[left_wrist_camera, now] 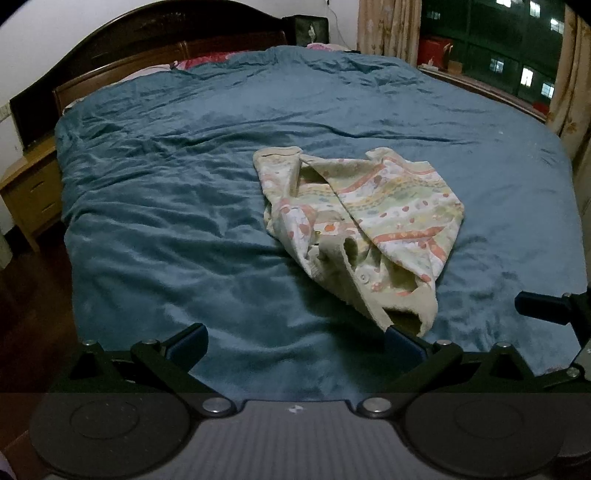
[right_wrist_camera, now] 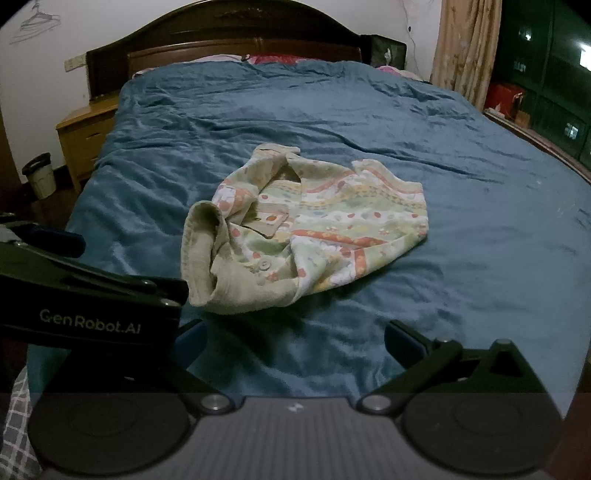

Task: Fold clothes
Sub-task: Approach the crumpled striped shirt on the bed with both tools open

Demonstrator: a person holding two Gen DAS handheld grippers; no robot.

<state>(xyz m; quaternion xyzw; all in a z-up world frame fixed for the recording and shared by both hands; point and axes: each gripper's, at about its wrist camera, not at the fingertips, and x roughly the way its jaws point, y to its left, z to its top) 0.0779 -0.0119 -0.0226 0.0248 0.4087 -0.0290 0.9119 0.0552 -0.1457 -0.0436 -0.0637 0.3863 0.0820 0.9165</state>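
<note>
A small cream garment [left_wrist_camera: 362, 218] with orange and green patterned stripes lies crumpled on the blue bedspread [left_wrist_camera: 184, 221]. It also shows in the right wrist view [right_wrist_camera: 314, 225], with a button and a beige cuff at its near end. My left gripper [left_wrist_camera: 295, 343] is open, and its right fingertip sits by the garment's near beige edge; whether they touch I cannot tell. My right gripper [right_wrist_camera: 293, 339] is open and empty, just short of the garment. The left gripper's body [right_wrist_camera: 92, 295] shows at the left of the right wrist view.
The blue bedspread [right_wrist_camera: 480, 221] covers a wide bed with a dark wooden headboard [right_wrist_camera: 229, 33]. A wooden nightstand [right_wrist_camera: 83, 136] and a bin [right_wrist_camera: 38, 173] stand at the left. Curtains [right_wrist_camera: 465, 48] and a window ledge run along the right.
</note>
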